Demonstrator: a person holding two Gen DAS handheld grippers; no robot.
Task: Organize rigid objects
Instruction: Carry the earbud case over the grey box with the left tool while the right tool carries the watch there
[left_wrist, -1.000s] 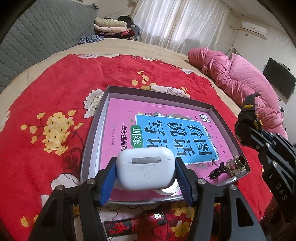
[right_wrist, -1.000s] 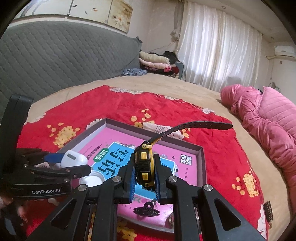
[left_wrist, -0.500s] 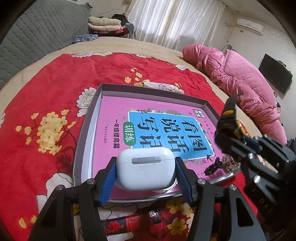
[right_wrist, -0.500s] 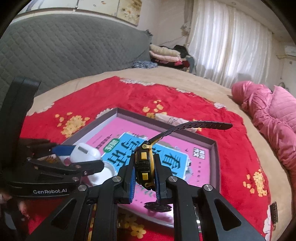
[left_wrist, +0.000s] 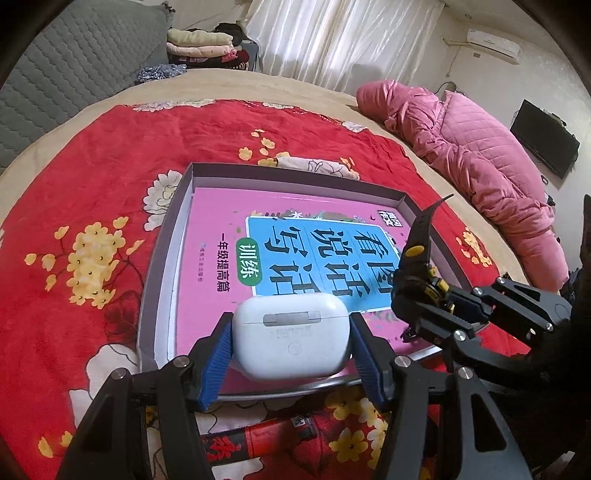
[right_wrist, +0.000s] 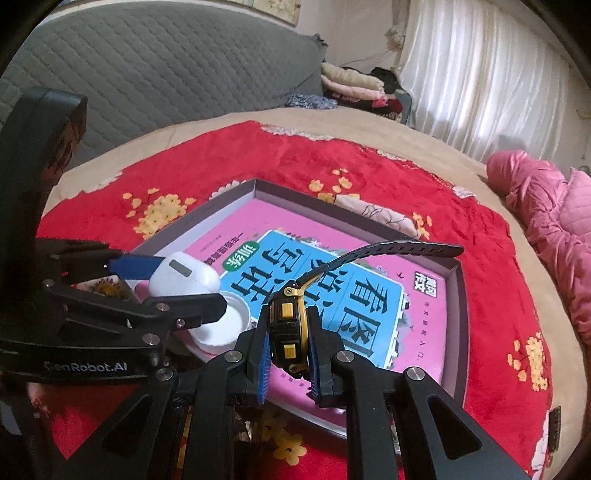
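Note:
My left gripper (left_wrist: 291, 347) is shut on a white earbud case (left_wrist: 291, 343) and holds it over the near edge of a grey tray (left_wrist: 162, 254). A pink and blue book (left_wrist: 295, 243) lies flat in the tray. My right gripper (right_wrist: 288, 343) is shut on a black and yellow wristwatch (right_wrist: 290, 328), strap sticking up, over the tray's near right part. The watch also shows in the left wrist view (left_wrist: 417, 266). The earbud case also shows in the right wrist view (right_wrist: 183, 275), above a white round lid (right_wrist: 225, 325).
The tray lies on a red flowered blanket (left_wrist: 74, 206) on a bed. A red tube (left_wrist: 258, 439) lies on the blanket just before the tray. A pink quilted jacket (left_wrist: 480, 162) lies at the right. Folded clothes (left_wrist: 201, 48) are stacked at the back.
My right gripper has moved left with the watch, further over the tray and closer to the left gripper. It now hides the small metal items at the tray's near right corner.

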